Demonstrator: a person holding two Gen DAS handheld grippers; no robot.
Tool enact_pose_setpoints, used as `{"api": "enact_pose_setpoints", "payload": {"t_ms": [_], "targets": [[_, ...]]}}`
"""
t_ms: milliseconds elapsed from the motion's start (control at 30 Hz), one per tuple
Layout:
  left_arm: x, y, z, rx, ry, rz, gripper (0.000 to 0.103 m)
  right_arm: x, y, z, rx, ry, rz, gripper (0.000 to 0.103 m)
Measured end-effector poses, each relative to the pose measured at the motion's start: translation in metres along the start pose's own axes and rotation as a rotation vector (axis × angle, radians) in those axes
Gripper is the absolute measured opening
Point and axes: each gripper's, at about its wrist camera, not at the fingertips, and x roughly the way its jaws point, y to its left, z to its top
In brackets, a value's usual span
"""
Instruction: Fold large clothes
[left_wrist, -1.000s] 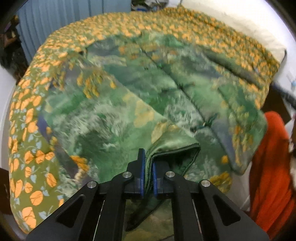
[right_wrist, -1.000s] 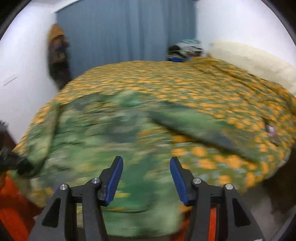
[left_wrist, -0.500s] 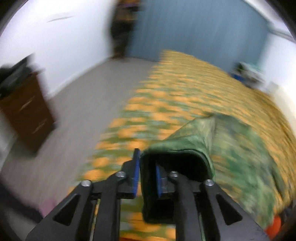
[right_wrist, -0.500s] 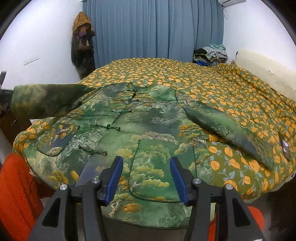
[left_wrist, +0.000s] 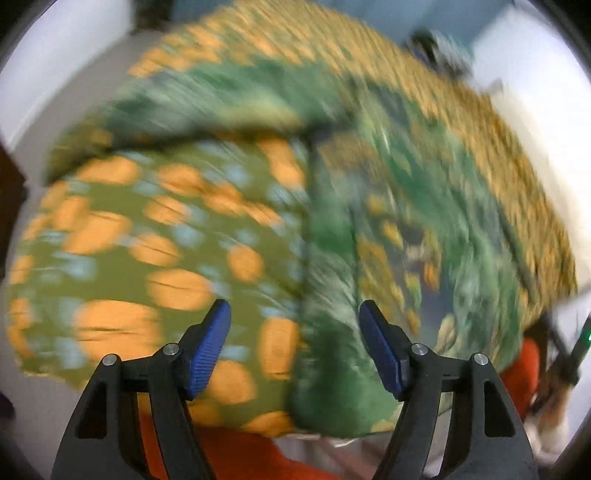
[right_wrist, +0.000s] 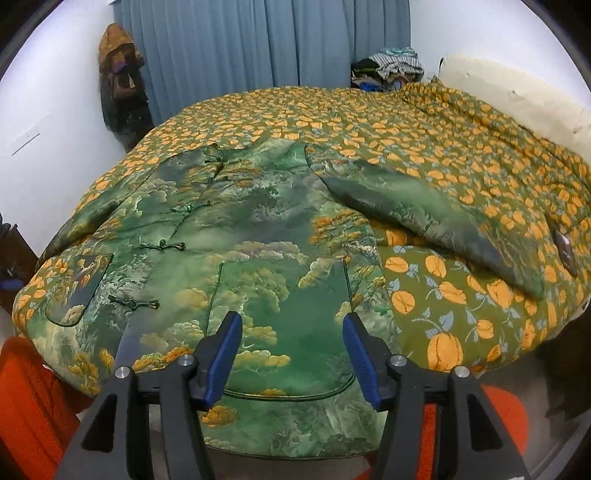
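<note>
A large green jacket (right_wrist: 240, 229) with a landscape print and knot buttons lies face up on a bed. Its right sleeve (right_wrist: 424, 218) stretches out over the bedspread (right_wrist: 369, 122), and its left sleeve (right_wrist: 92, 210) lies along the bed's left edge. My right gripper (right_wrist: 291, 321) hovers open above the jacket's near hem with nothing between its pads. The left wrist view is badly blurred. There my left gripper (left_wrist: 293, 310) has its jaws opening wide above the jacket (left_wrist: 406, 221) and the bedspread (left_wrist: 147, 240), with no cloth pinched.
The bedspread is olive with orange pumpkins. A person's red clothing (right_wrist: 26, 387) shows at the near edge. Behind the bed are a blue curtain (right_wrist: 277, 44), hanging coats (right_wrist: 122, 85), a clothes pile (right_wrist: 388, 66) and a cream pillow (right_wrist: 517, 92). A dark cabinet (right_wrist: 11, 258) stands left.
My left gripper carried the sleeve cuff out to the left and let it go; its jaws went from shut to wide. The sleeve now lies flat on the bed. My right gripper sank slightly.
</note>
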Motion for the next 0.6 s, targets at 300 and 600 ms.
{"api": "enact_pose_setpoints", "payload": {"t_ms": [300,600], "targets": [[0.049,-0.044,-0.011,0.030,0.108,-0.102,0.016,0.006,-0.036,-0.006,0.092,0.029,-0.048,0.058],[0.041,-0.067,-0.029,0.087,0.046,-0.034,0.032,0.006,-0.027,-0.003,0.029,0.008,-0.066,0.058]]}}
